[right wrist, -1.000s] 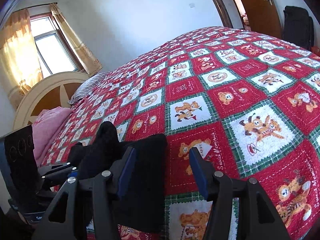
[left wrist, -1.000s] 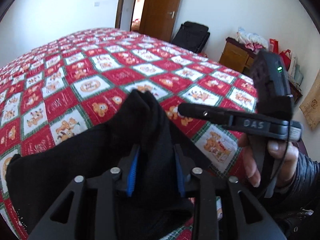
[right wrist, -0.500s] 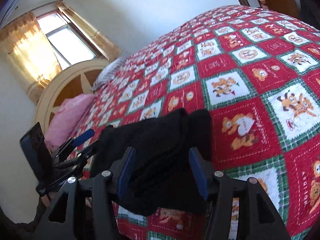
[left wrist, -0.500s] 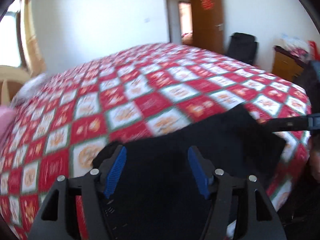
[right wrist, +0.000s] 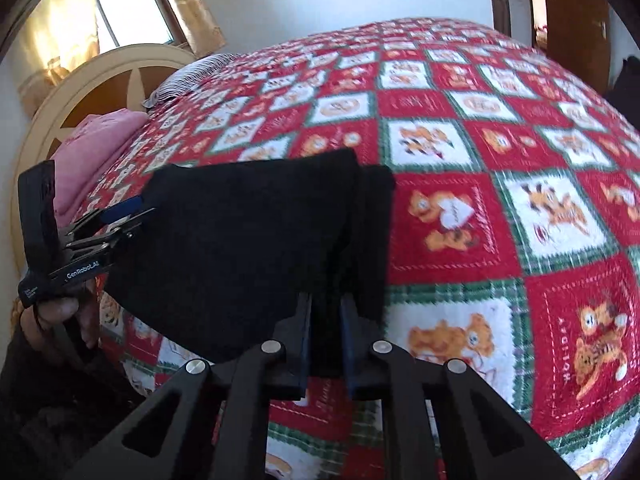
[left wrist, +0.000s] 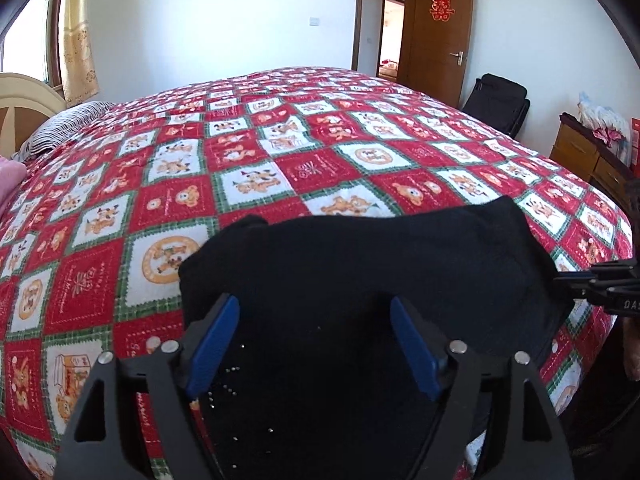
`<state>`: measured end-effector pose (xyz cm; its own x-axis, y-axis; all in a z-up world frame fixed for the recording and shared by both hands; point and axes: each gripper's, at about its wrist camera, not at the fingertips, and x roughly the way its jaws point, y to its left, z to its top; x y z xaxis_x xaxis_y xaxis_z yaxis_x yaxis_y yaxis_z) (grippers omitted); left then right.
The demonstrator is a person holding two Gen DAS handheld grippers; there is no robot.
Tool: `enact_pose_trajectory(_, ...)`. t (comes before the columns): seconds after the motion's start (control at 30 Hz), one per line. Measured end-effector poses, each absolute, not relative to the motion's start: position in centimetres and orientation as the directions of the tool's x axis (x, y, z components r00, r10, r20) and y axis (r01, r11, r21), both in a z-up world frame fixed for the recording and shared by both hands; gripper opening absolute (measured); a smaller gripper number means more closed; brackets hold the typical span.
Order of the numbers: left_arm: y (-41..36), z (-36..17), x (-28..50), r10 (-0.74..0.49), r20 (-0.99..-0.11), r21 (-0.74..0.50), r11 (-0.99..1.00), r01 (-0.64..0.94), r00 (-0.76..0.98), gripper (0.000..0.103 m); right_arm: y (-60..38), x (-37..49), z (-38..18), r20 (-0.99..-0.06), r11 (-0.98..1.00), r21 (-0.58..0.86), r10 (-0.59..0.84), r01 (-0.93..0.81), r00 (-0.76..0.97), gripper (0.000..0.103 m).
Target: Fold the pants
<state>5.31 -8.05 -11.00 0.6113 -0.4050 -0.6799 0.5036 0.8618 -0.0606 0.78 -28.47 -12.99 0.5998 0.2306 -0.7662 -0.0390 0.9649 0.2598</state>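
Note:
The black pants (left wrist: 360,264) lie folded near the front edge of the bed, on the red patchwork quilt (left wrist: 248,152). My left gripper (left wrist: 316,344) is open, its blue pads wide apart over the near part of the pants. My right gripper (right wrist: 326,340) is shut on the right edge of the pants (right wrist: 256,240), with black cloth pinched between its pads. The left gripper also shows at the left of the right wrist view (right wrist: 120,216), by the pants' left edge. The right gripper shows at the right edge of the left wrist view (left wrist: 600,280).
A pink blanket (right wrist: 96,148) and a striped pillow (left wrist: 68,128) lie by the cream headboard (right wrist: 100,80). A wooden door (left wrist: 436,32), a black suitcase (left wrist: 500,100) and a wooden cabinet (left wrist: 588,156) stand past the bed's far right side.
My left gripper let go of the bunched pants and opened wide. The pants now lie spread flatter. My right gripper closed on the pants' right edge.

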Motion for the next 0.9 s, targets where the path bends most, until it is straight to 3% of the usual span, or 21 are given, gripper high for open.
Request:
enact_pose_trajectory(0.1,-7.9,-10.9,5.2,-0.407,-0.677,-0.065,0.863,0.501,0.613,0.081,-28.4,0.7,-12.5,-0.763,0.969,0.243,0.221,-0.047,0.608,0.014)
enact_pose_trajectory(0.13,-7.7,-10.7,5.2,-0.412,-0.675,-0.072,0.863,0.501,0.612,0.082,-28.3,0.6,-12.2,-0.759,0.968,0.244,0.224,-0.053,0.611,0.019)
enact_pose_trajectory(0.2,-7.5,-10.6,5.3,-0.422,-0.673,-0.092,0.863,0.497,0.608,0.082,-28.4,0.5,-11.6,-0.747,0.969,0.243,0.216,-0.045,0.629,0.029)
enact_pose_trajectory(0.23,-7.4,-10.7,5.4,-0.426,-0.674,-0.103,0.863,0.495,0.603,0.082,-28.5,0.8,-11.3,-0.740,0.970,0.243,0.206,-0.032,0.640,0.043)
enact_pose_trajectory(0.27,-7.5,-10.8,5.5,-0.428,-0.677,-0.109,0.863,0.494,0.599,0.082,-28.9,1.0,-10.9,-0.727,0.967,0.255,0.206,-0.021,0.655,0.050)
enact_pose_trajectory(0.5,-7.7,-10.9,5.5,-0.418,-0.685,-0.101,0.865,0.491,0.597,0.087,-30.6,5.4,-10.4,-0.666,0.911,0.411,0.304,-0.004,0.681,0.050)
enact_pose_trajectory(0.53,-7.7,-11.0,5.6,-0.413,-0.687,-0.097,0.867,0.488,0.598,0.092,-30.3,6.2,-10.9,-0.681,0.909,0.417,0.317,-0.007,0.661,0.050)
enact_pose_trajectory(0.7,-7.6,-11.3,5.8,-0.411,-0.693,-0.100,0.869,0.485,0.593,0.095,-28.8,6.8,-11.9,-0.716,0.941,0.339,0.272,-0.020,0.643,0.016)
enact_pose_trajectory(0.9,-7.6,-11.2,5.6,-0.406,-0.690,-0.091,0.870,0.485,0.599,0.095,-28.9,5.5,-9.2,-0.647,0.946,0.321,0.257,-0.049,0.718,0.010)
